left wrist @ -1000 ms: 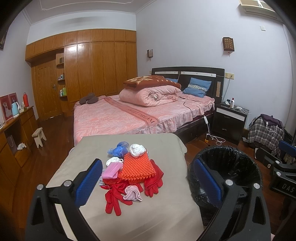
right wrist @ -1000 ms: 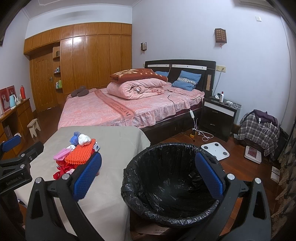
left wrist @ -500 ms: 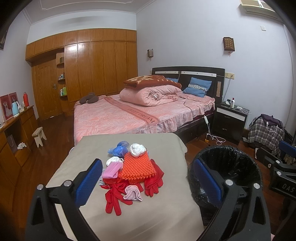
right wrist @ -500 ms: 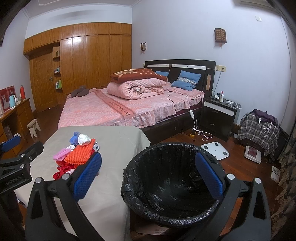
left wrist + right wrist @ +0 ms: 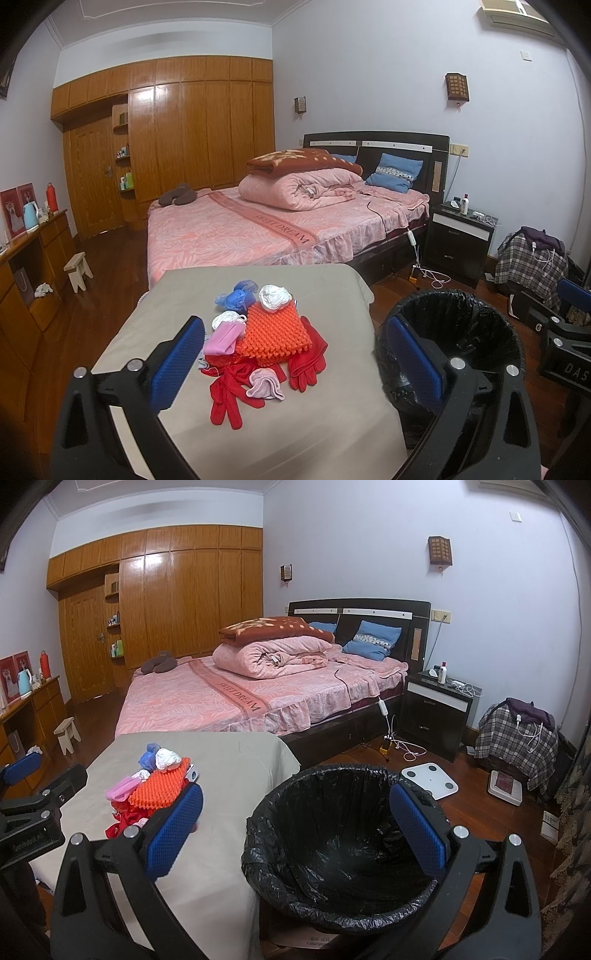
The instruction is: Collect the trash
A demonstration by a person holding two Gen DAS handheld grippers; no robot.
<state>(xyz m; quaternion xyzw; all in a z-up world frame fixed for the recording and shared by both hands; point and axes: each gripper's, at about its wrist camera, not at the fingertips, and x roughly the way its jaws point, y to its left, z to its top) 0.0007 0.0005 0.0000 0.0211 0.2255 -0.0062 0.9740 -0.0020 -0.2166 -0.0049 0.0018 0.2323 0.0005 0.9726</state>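
Observation:
A pile of trash lies on the beige-covered table (image 5: 295, 424): an orange bumpy pad (image 5: 275, 332), red gloves (image 5: 229, 387), a white crumpled wad (image 5: 274, 297), blue plastic (image 5: 234, 295) and pink pieces (image 5: 221, 338). The pile also shows in the right wrist view (image 5: 157, 788). A bin lined with a black bag (image 5: 343, 849) stands right of the table; it also shows in the left wrist view (image 5: 454, 339). My left gripper (image 5: 295, 360) is open and empty, above the table's near end. My right gripper (image 5: 295, 834) is open and empty over the bin's rim.
A pink bed (image 5: 266, 229) stands behind the table. A black nightstand (image 5: 460, 240) and cables are at the right. A white scale (image 5: 430, 779) lies on the wood floor. A wooden desk (image 5: 33, 254) and small stool (image 5: 77, 269) are at the left.

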